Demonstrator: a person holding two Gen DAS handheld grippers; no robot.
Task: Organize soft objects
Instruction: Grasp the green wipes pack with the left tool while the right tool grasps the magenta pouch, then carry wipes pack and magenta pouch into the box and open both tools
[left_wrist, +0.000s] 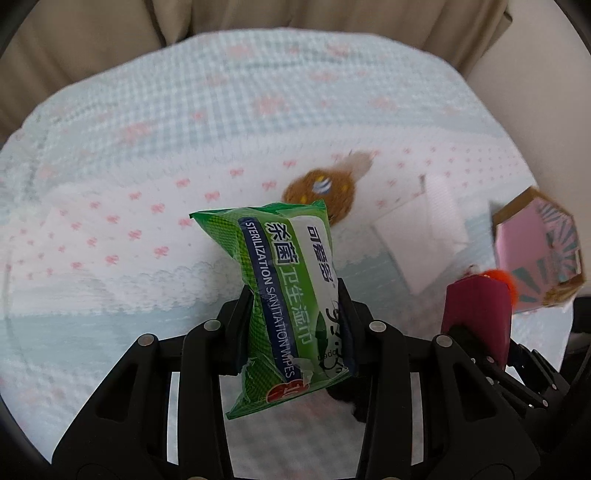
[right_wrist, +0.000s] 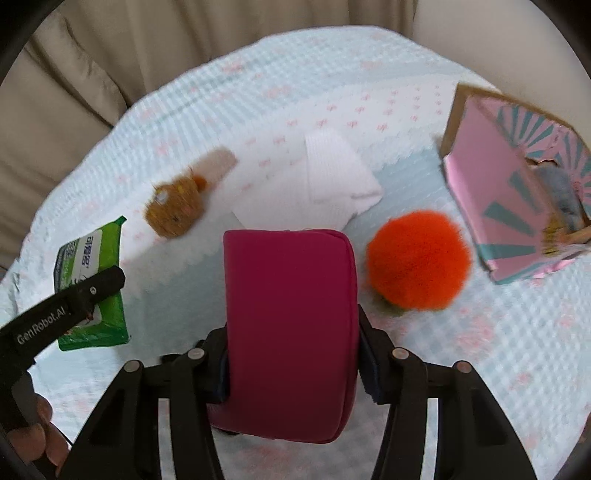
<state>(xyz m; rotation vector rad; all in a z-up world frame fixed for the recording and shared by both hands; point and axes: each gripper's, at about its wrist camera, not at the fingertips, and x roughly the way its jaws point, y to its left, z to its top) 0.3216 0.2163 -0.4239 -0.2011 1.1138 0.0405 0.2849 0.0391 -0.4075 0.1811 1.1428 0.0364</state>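
Observation:
My left gripper (left_wrist: 295, 317) is shut on a green pack of wet wipes (left_wrist: 284, 291) and holds it above the bed; the pack also shows in the right wrist view (right_wrist: 92, 291). My right gripper (right_wrist: 293, 354) is shut on a magenta soft pouch (right_wrist: 291, 325), also seen in the left wrist view (left_wrist: 476, 314). A brown plush toy (right_wrist: 177, 208) (left_wrist: 325, 192) lies on the bedspread. An orange fluffy ball (right_wrist: 417, 266) lies right of the pouch. A white folded cloth (right_wrist: 332, 177) lies behind the pouch.
A pink and teal cardboard box (right_wrist: 491, 192) (left_wrist: 535, 251) stands open at the right with some items inside. The light blue and pink bedspread (left_wrist: 184, 147) covers the surface. Beige cushions (right_wrist: 74, 74) rise behind it.

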